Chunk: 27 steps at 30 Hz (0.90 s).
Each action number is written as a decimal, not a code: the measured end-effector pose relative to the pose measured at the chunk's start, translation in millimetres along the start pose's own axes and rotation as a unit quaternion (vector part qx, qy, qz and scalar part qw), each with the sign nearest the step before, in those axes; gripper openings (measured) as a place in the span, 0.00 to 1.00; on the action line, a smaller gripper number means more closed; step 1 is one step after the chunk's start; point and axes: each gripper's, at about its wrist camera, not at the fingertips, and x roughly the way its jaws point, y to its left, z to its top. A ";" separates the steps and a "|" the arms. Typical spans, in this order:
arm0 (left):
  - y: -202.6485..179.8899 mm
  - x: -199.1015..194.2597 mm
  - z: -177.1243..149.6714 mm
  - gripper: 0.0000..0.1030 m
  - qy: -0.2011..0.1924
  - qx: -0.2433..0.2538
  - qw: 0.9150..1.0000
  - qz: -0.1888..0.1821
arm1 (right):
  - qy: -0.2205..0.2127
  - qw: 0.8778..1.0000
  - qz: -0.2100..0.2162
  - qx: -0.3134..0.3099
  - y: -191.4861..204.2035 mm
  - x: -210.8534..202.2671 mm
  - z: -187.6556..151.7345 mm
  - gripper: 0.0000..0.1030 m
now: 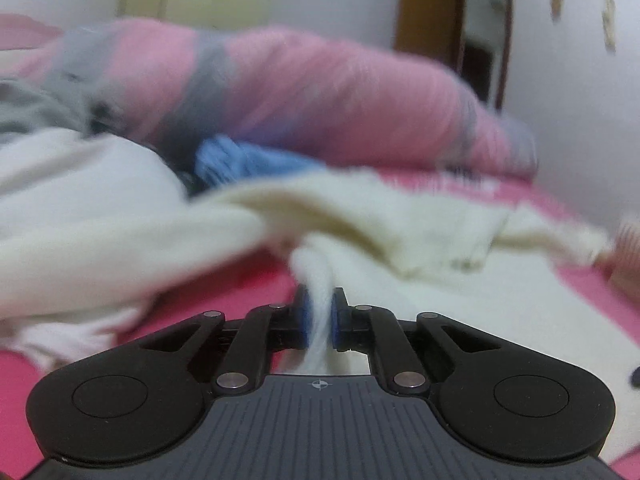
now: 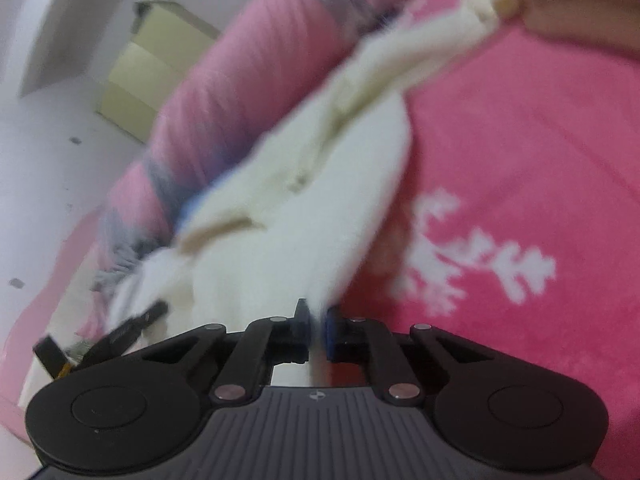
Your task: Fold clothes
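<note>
One cream garment (image 1: 400, 216) is pinched by two grippers, left (image 1: 319, 320) and right (image 2: 318, 326), jaws nearly closed on its fabric.

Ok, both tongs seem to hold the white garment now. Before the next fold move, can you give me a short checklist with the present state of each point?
1. Left tongs closed on the white garment: ok, cloth is pinched between the blue pads.
2. Right tongs closed on the same garment: ok, an edge runs between the pads.
3. Garment lifted clear of the pink bed cover: not ok, part of it lies on the cover.
4. Blue cloth behind is free of the garment: cannot tell, too blurred.
5. Rolled pink blanket out of the fold path: cannot tell.
</note>
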 end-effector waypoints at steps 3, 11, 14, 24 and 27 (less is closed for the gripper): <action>21.0 -56.8 4.3 0.07 -0.009 -0.042 0.999 -0.020 | -0.024 0.999 0.022 -0.008 16.7 -30.6 4.7 0.07; 24.3 -159.3 -55.0 0.07 0.047 -0.102 0.992 -0.061 | -0.041 0.998 0.024 -0.029 34.6 -127.1 -5.9 0.07; 16.0 -174.7 -95.1 0.07 0.087 -0.110 0.988 -0.070 | -0.024 0.999 -0.022 -0.019 19.9 -137.5 -19.1 0.07; 21.6 -154.0 -138.4 0.15 0.129 -0.120 0.981 -0.082 | 0.025 0.987 -0.158 0.015 -27.6 -121.2 -47.1 0.26; 23.9 -158.1 -145.2 0.23 0.140 -0.126 0.978 -0.085 | -0.027 0.976 -0.214 -0.025 -9.7 -144.6 -47.8 0.38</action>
